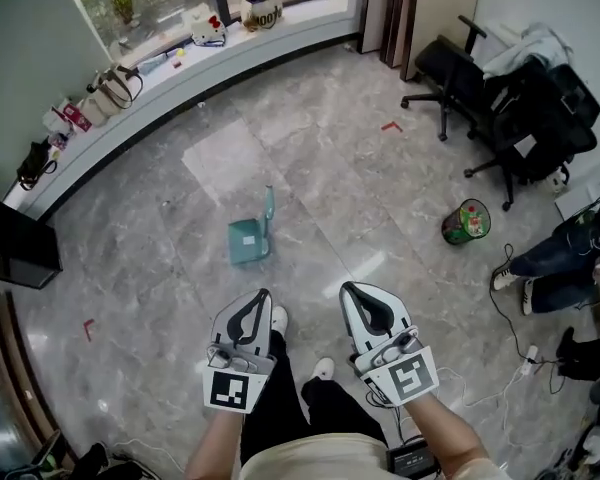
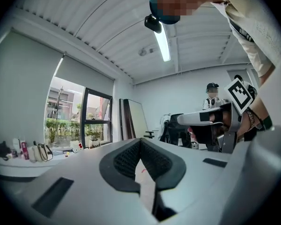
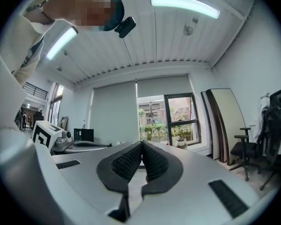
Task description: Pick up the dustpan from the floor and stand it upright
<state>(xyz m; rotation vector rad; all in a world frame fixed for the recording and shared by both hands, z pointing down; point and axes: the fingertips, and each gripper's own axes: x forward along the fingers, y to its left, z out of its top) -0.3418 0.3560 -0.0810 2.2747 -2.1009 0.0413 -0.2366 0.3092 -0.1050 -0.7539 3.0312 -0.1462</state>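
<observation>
Well, I see the dustpan [image 1: 250, 238] standing on the grey floor [image 1: 160, 268], handle up, out ahead of me and well apart from either tool. My left gripper [image 1: 263, 294] has its fingers [image 2: 124, 161] pressed together with nothing between them. The right gripper [image 1: 348, 288] matches it: fingers meeting at the tips, empty. Both point level.

Plain teal plastic dustpan [image 1: 250, 238] on grey marbled stone floor [image 1: 320, 178] with small red tape marks [image 1: 391, 126]. Light grey left gripper [image 1: 264, 293] and light grey right gripper [image 1: 346, 288], both with black ribbed pads [image 2: 124, 158] and black-and-white square-patterned marker cubes [image 1: 230, 390]. Round green can [image 1: 466, 222] with red patches on top. Black office chairs [image 1: 500, 98]. White shoes [image 1: 279, 319], black trousers [image 1: 280, 408].
</observation>
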